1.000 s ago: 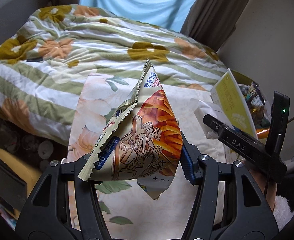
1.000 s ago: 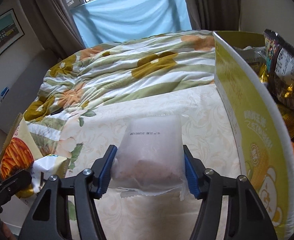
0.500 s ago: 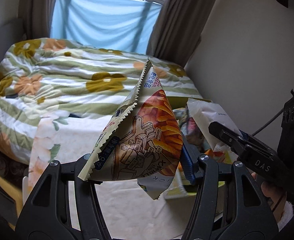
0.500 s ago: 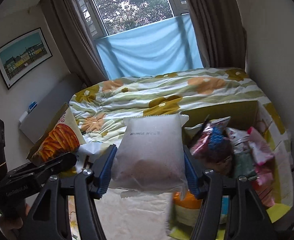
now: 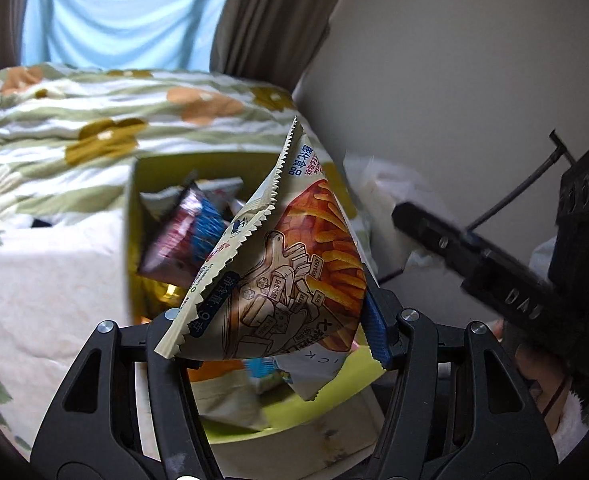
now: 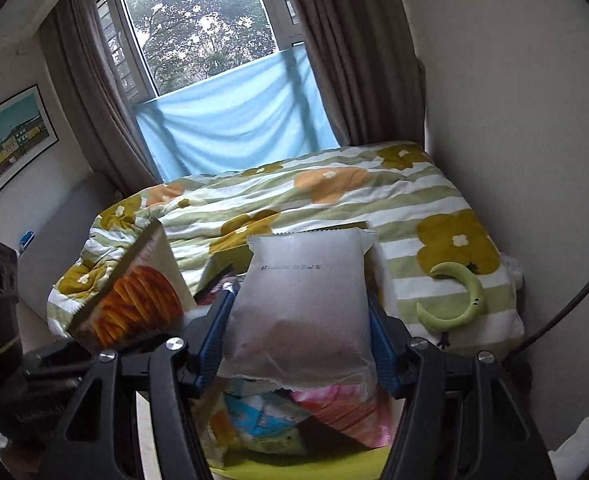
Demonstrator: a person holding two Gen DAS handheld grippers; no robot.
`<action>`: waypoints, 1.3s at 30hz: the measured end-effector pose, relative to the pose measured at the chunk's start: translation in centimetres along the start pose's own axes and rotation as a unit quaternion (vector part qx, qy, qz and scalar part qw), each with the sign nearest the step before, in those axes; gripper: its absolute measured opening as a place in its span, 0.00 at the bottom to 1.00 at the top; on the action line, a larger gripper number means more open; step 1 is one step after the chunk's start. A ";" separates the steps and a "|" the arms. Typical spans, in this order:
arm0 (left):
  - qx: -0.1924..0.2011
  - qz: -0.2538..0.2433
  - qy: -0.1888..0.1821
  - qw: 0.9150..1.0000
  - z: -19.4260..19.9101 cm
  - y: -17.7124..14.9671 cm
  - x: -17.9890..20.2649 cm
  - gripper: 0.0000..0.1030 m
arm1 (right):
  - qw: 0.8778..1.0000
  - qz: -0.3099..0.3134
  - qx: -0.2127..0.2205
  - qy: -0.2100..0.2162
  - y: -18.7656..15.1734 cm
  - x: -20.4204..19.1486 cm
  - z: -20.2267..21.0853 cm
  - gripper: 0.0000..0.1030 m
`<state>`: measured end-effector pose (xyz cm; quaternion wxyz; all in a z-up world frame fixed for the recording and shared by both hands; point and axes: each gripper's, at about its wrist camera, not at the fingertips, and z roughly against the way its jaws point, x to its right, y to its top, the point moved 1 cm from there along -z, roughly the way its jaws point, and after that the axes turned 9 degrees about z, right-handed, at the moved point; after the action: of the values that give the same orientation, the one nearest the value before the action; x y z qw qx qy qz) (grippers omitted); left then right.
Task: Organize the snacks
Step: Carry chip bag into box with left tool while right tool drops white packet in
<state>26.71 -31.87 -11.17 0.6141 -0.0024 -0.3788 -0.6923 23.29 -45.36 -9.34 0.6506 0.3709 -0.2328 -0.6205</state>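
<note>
My left gripper [image 5: 272, 320] holds a cream snack bag [image 5: 294, 272] printed with orange fries, its serrated edge pointing up. The jaws are opening, and the bag still sits between the blue pads. It hangs over an open yellow-green box [image 5: 132, 216] holding several snack packets. My right gripper [image 6: 298, 340] is shut on a white translucent packet [image 6: 298, 300], above the packets in the same box [image 6: 294, 468]. In the right wrist view the fries bag [image 6: 134, 300] shows at the left. One of the right gripper's black fingers [image 5: 434, 236] shows at the right of the left wrist view.
A bed with a green-striped floral quilt [image 6: 294, 200] stretches behind the box toward a window with a blue cloth. A green moon-shaped plush [image 6: 458, 300] lies on the quilt at the right. A pale wall [image 5: 454, 80] rises close on the right, with a black cable along it.
Both grippers have swung to the right and upward, from over the floral cloth to above the yellow-green box. Each still carries its packet.
</note>
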 end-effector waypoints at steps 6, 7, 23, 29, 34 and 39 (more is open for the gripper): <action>-0.010 0.026 0.034 0.999 -2.1 -0.9 -0.5 0.99 | 1.000 -0.003 -0.008 0.011 0.4 2.2 -1.2 0.56; -0.008 0.029 0.043 0.999 -2.1 -0.8 -0.9 0.99 | 1.000 -0.003 -0.010 0.015 0.4 2.3 -1.5 0.56; 0.035 0.041 0.140 0.989 1.1 0.6 -5.2 0.99 | 0.994 0.010 -0.075 0.078 2.7 1.2 -9.3 0.58; 0.037 0.033 0.169 0.984 2.1 -0.4 -6.3 0.99 | 0.995 -0.002 -0.093 0.046 1.9 1.6 -9.2 0.92; 0.038 0.028 0.171 0.984 3.3 -1.6 -7.1 0.99 | 0.995 0.001 -0.100 0.016 0.5 1.3 -7.1 0.92; 0.060 0.012 0.167 0.984 6.6 -2.7 -7.0 0.99 | 0.997 0.005 -0.083 -0.004 0.4 -0.4 -3.9 0.92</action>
<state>23.09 -22.58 -11.13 0.6760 0.1451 -0.3119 -0.6517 26.48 -44.26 -11.43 0.6816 0.3121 -0.1849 -0.6355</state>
